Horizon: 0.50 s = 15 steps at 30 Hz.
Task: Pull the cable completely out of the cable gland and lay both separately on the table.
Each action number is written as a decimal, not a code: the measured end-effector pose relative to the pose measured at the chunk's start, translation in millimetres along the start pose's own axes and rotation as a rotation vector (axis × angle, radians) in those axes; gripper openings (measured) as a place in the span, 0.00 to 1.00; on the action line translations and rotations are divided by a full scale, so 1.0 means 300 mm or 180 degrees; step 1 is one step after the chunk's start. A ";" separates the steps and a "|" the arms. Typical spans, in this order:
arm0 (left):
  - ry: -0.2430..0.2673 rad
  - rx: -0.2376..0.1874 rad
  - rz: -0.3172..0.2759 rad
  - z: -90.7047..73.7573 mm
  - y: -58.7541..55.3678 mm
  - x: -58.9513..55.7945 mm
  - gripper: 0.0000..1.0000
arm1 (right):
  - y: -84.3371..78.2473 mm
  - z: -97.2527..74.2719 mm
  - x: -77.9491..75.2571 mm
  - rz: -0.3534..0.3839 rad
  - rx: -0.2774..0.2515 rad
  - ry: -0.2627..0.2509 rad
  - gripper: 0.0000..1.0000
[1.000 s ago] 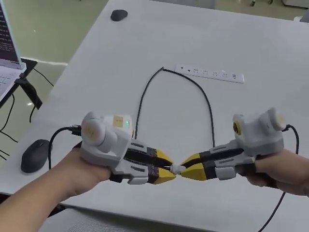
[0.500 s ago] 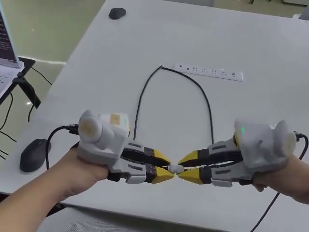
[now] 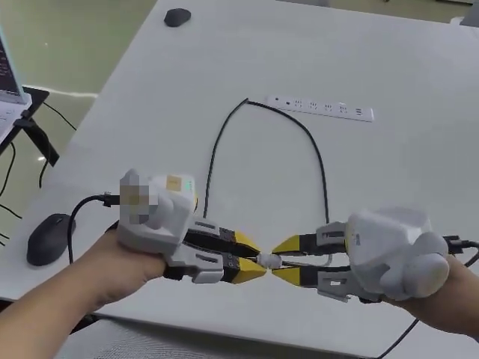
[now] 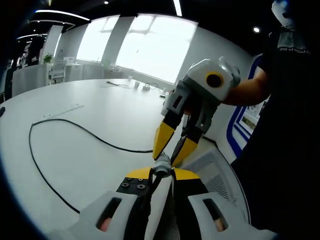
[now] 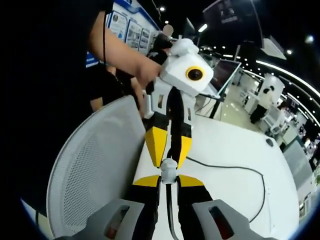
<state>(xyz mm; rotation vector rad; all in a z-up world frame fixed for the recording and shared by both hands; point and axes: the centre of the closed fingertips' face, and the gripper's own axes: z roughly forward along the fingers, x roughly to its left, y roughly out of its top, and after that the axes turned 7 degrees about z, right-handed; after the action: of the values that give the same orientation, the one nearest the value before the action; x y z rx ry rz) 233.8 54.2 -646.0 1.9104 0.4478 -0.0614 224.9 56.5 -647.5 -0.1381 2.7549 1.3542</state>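
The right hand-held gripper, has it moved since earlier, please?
Yes: the right hand-held gripper swung away from the power strip toward the near edge, tips staying by the cable gland.

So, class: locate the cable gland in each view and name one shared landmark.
Head view: cable gland lower centre, between the meeting yellow jaw tips.
Left gripper view: cable gland just below centre, at the view's own jaw tips.
Right gripper view: cable gland below centre, likewise.
Shared landmark: the looping black cable.
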 end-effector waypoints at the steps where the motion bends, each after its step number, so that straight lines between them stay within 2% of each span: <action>1: -0.0001 -0.0001 0.0000 0.000 0.001 0.000 0.15 | 0.000 0.000 -0.002 0.0011 0.0000 -0.0001 0.08; 8: 0.0031 -0.0008 0.0037 -0.002 0.005 0.005 0.15 | 0.001 0.000 -0.012 0.0056 -0.0005 -0.0018 0.08; 15: 0.0029 -0.0043 0.0085 0.002 0.015 0.006 0.15 | 0.006 -0.003 -0.022 0.0291 -0.0024 -0.0043 0.09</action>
<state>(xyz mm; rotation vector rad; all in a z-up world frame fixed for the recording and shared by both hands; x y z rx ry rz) 237.1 52.9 -642.5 1.9036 0.4276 -0.0321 231.2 57.2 -645.0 -0.0032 2.7768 1.3810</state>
